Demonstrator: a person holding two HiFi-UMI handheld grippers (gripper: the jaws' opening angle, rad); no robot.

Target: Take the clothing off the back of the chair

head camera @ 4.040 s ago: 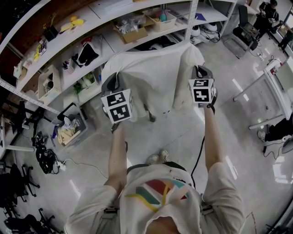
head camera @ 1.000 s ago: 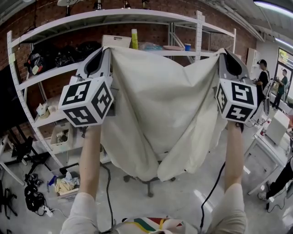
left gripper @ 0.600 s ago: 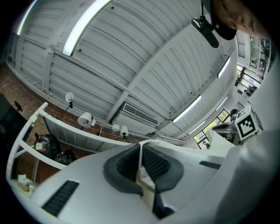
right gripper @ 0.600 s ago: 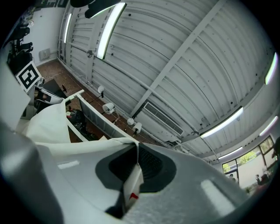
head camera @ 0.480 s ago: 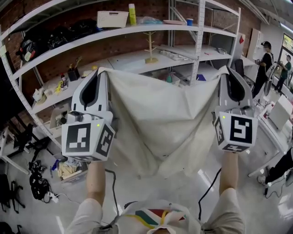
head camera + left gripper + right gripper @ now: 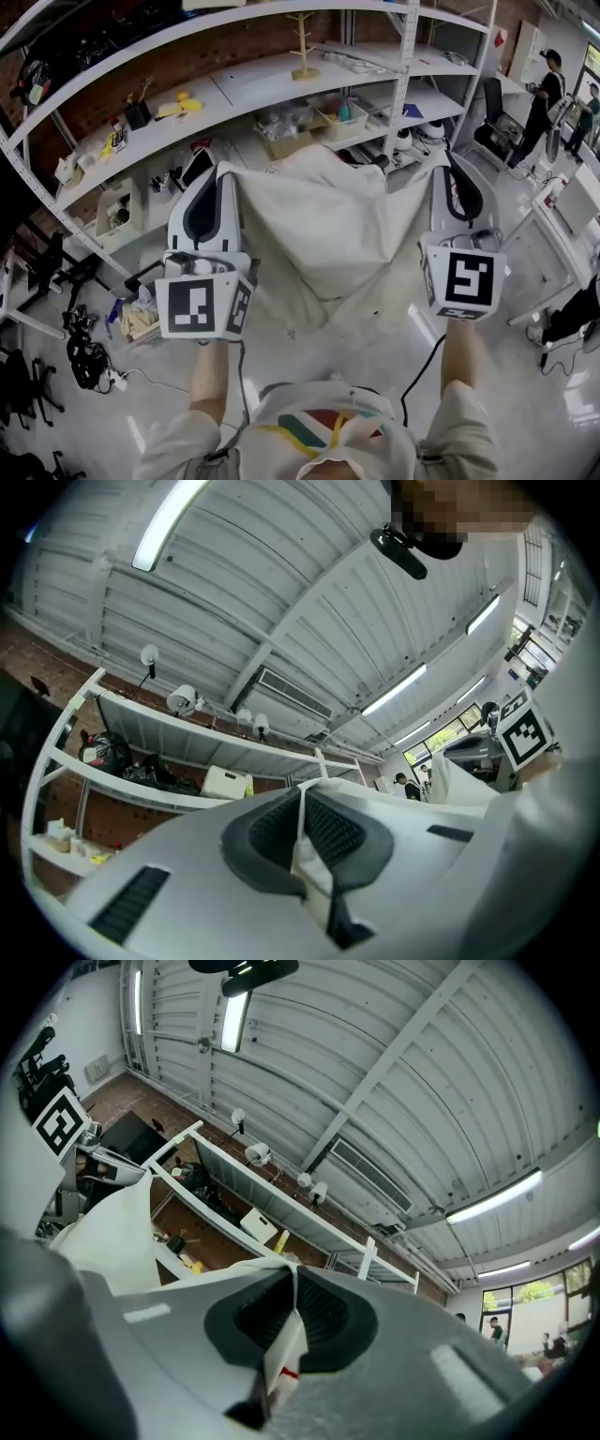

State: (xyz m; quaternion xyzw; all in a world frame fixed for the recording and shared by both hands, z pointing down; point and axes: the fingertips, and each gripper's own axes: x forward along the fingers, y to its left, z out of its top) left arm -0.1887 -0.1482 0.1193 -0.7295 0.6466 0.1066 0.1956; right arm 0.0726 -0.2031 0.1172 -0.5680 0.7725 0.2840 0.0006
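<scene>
The cream-white cloth garment (image 6: 328,225) hung spread in the air between the two hand-held grippers, in front of the person and above the glossy pale floor (image 6: 328,352). Its top edge sagged between the two held corners and its lower part drooped in loose folds. It touched no chair.

The left hand-held gripper (image 6: 223,172) was clamped on the garment's left corner. In the left gripper view its dark ribbed pads (image 6: 272,832) stood together with a thin fold of the cloth (image 6: 307,860) pinched between them. The right hand-held gripper (image 6: 448,159) was closed on the opposite corner. In the right gripper view a strip of the fabric (image 6: 281,1354) with a small red mark sat squeezed between the pads (image 6: 323,1316). Both pointed away from the person and slightly upward, each with its black-and-white marker cube facing the head camera, the left cube (image 6: 204,305) and the right cube (image 6: 461,281).

Beyond the garment stood a long white metal shelving rack (image 6: 234,89) against a brick wall, carrying a small wooden branched stand (image 6: 303,47) and an open cardboard box (image 6: 281,141) among other clutter. Two people (image 6: 548,84) stood far off to the right.
</scene>
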